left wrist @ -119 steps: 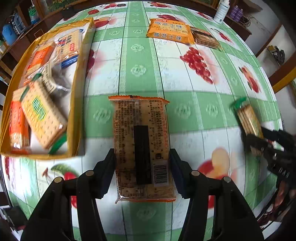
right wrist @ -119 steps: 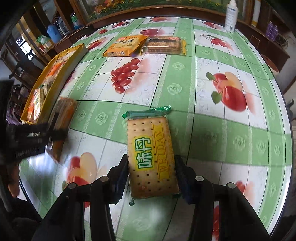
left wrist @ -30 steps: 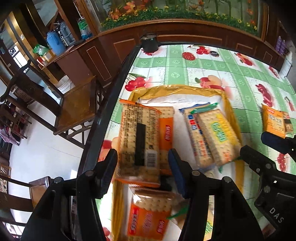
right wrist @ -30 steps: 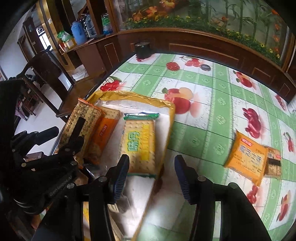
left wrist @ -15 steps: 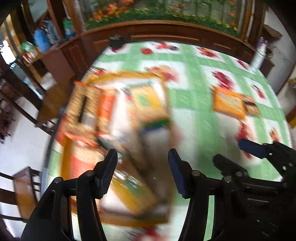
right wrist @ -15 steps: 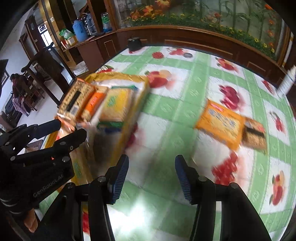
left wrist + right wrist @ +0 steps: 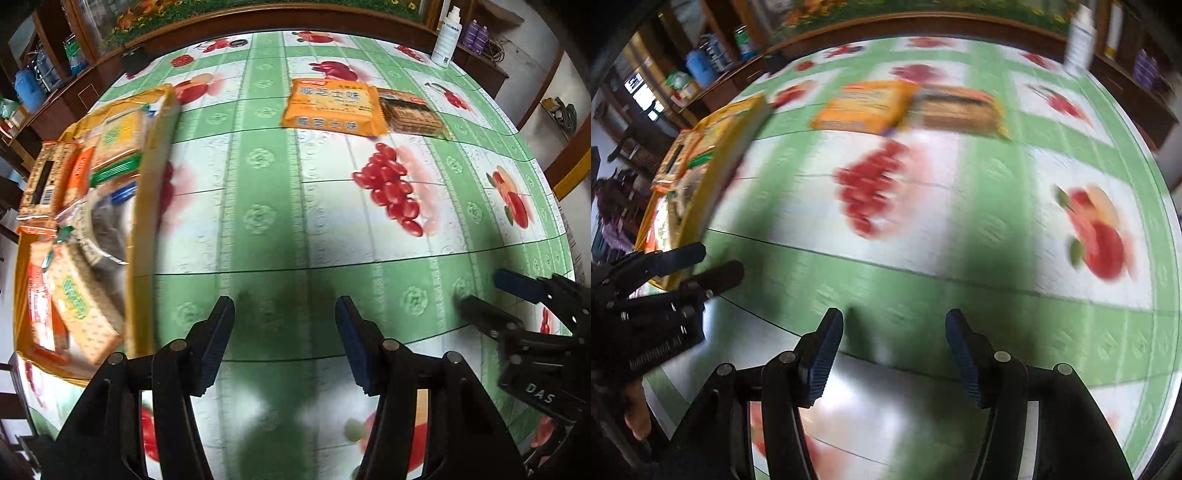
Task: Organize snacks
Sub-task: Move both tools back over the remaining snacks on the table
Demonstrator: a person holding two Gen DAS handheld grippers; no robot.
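A yellow box [image 7: 147,206] on the table's left holds several cracker packs, among them a green-and-yellow pack [image 7: 118,136] and a barcode pack [image 7: 44,177]. An orange snack pack [image 7: 332,107] and a brown cracker pack [image 7: 410,114] lie side by side on the far part of the table. My left gripper [image 7: 284,339] is open and empty over the tablecloth, right of the box. My right gripper [image 7: 894,350] is open and empty; it also shows at the right of the left wrist view [image 7: 491,295]. The right wrist view is blurred; it shows the box [image 7: 713,162] and both packs [image 7: 868,107].
The round table has a green-and-white fruit-print cloth [image 7: 332,229]. A white bottle [image 7: 447,37] stands at the far right edge. Wooden cabinets and a chair lie beyond the table's left side.
Both grippers let go of their cracker packs into the box, then swung right and back over the open tablecloth. Both are now empty.
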